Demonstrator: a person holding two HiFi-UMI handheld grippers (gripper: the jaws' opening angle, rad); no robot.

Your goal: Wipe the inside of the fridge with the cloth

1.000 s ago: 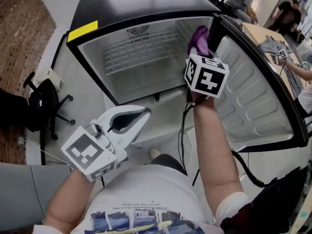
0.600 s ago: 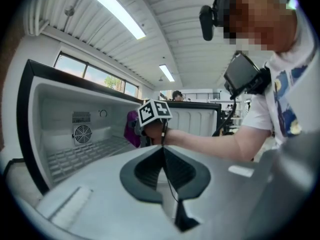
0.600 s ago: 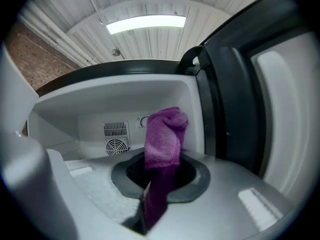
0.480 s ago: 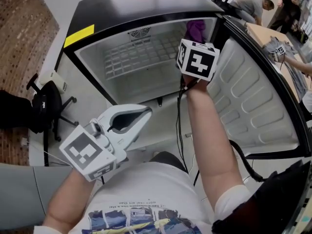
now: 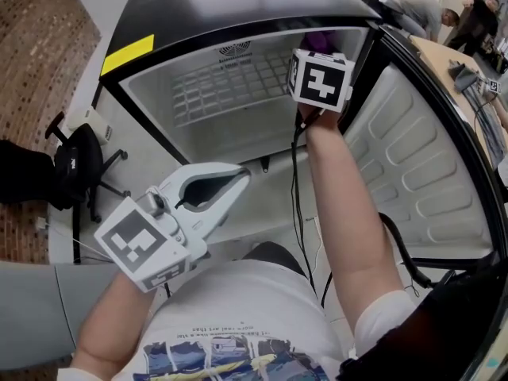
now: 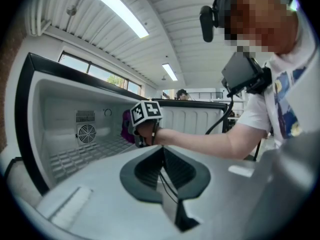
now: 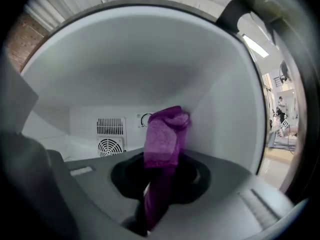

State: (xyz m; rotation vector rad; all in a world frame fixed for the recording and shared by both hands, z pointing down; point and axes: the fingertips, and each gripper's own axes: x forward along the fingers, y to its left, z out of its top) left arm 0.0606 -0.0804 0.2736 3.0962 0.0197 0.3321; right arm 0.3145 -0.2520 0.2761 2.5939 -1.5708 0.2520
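Mini fridge [image 5: 139, 119]: glossy black shell, smooth white moulded plastic inside, with a rectangular yellow label [image 5: 127, 54] on the top edge of its frame. Door [image 5: 413, 157]: swung fully open at the right, its white liner formed into rounded, raised ribs. White wire grid shelf [image 5: 230, 86]: spans the cavity. Back wall: carries a round fan grille [image 7: 111, 146] below a slotted vent, with a small dial [image 7: 145, 119] just to its right. Right gripper [image 7: 161, 164]: reached inside the cavity toward the upper right corner of the opening, on the hinge side, with its jaws pinching the cloth [image 7: 162, 134]. Cloth: purple, of nubby terry texture, standing upright out of the dark jaw pads with its top folded over into a soft roll. It projects straight ahead of the jaw tips, covers part of the dial, and sits near the curved right inner wall; contact with that wall cannot be confirmed. Head view: only a purple edge of the cloth shows beyond the marker cube. Left gripper [image 5: 238, 182]: grey-white plastic, held outside the fridge below the lower edge of the opening, with its jaws pressed together and nothing between them. Black cable [image 5: 295, 181]: hangs from the right gripper along the forearm. Black office chair [image 5: 75, 169]: stands on the floor to the left of the fridge.
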